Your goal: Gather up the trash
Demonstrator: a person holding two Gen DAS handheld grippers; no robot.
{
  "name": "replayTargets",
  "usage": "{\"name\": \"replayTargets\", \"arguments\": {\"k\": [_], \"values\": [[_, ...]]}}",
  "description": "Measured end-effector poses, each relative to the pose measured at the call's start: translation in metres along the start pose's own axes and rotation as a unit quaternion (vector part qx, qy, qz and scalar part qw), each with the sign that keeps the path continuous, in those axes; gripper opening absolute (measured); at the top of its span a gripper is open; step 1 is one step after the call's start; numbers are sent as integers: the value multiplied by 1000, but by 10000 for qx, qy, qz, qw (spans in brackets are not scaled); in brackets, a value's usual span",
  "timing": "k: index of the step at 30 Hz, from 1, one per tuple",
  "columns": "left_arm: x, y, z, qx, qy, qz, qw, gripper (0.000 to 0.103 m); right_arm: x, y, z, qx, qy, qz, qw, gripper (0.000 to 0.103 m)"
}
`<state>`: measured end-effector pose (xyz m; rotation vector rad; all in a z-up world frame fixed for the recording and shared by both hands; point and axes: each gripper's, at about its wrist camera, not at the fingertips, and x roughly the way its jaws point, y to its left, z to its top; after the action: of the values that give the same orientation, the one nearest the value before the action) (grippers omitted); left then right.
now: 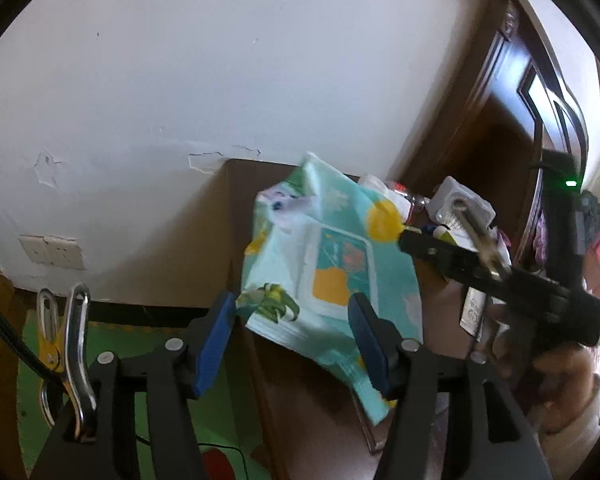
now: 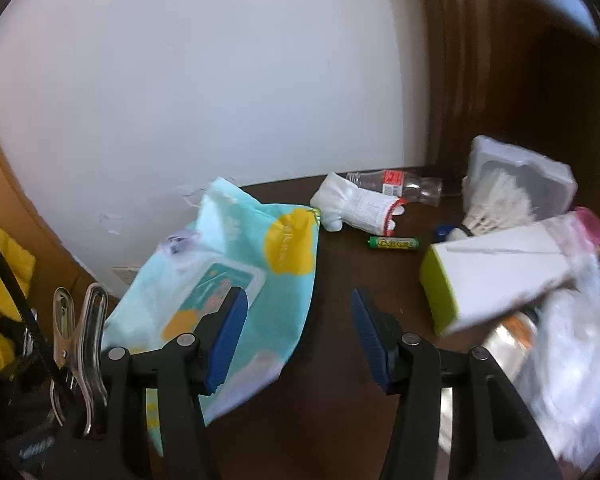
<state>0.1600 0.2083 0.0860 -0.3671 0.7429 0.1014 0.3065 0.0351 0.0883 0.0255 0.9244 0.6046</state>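
Observation:
A teal wet-wipes pack [image 1: 324,264] with yellow patches stands tilted over the left edge of the dark brown table [image 2: 320,360]. In the left wrist view it lies between the blue pads of my left gripper [image 1: 292,308], whose jaws are apart; I see no pad pressing on it. My right gripper [image 2: 299,296] is open with nothing between its fingers, and the pack [image 2: 236,280] is just left of its left finger. From the left wrist view the right gripper [image 1: 416,242] reaches in from the right, tip near the pack's upper right corner, held by a hand [image 1: 560,380].
Against the white wall lie a white glove [image 2: 356,204], a clear bottle [image 2: 400,186] and a green battery [image 2: 393,243]. At right are a shuttlecock [image 2: 492,208], a white tray [image 2: 540,176], a white box [image 2: 496,276] and a clear plastic bag [image 2: 572,360]. A green mat [image 1: 112,360] covers the floor.

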Motion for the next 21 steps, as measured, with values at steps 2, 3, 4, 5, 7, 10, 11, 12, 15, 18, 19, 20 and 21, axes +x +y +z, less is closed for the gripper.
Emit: {"name": "replayTargets", "arguments": {"k": [2,3,4,5,7,10,11,12,15,18,19,20,21], "values": [[4,3,2,11,11,35,10000,62,17,-3,5,125,143,82,9998,55],[5,4,2,29,8,53,10000,62,24,-4,6,177,197,94,9996,55],[6,6,3,57,5,74,10000,62,29,-5,7,226,242,93,9994,55],[7,6,2,70,-2,77,9999,62,35,-7,7,279,289,105,9991,55],[7,9,2,82,-16,103,9999,62,40,-7,4,405,314,295,9983,50],[7,12,0,178,-21,295,9994,62,30,-5,-1,401,167,332,9985,31],[7,13,-1,182,-6,300,9994,62,24,-3,-4,334,99,308,9989,27],[8,14,-2,168,11,290,9994,62,17,-1,-8,247,25,304,9992,25],[7,17,-7,78,142,56,9999,62,-8,5,-20,-5,-135,203,9997,23],[3,12,-13,164,154,-19,9997,62,-34,8,-37,-24,-200,94,9998,23],[1,8,-16,261,144,-25,9996,62,-44,9,-45,-53,-264,-9,9996,23],[0,4,-18,341,139,-30,9993,62,-50,12,-50,-69,-316,-93,9994,23],[-2,0,-20,422,140,-38,9990,62,-57,12,-55,-67,-358,-200,9991,23]]}}
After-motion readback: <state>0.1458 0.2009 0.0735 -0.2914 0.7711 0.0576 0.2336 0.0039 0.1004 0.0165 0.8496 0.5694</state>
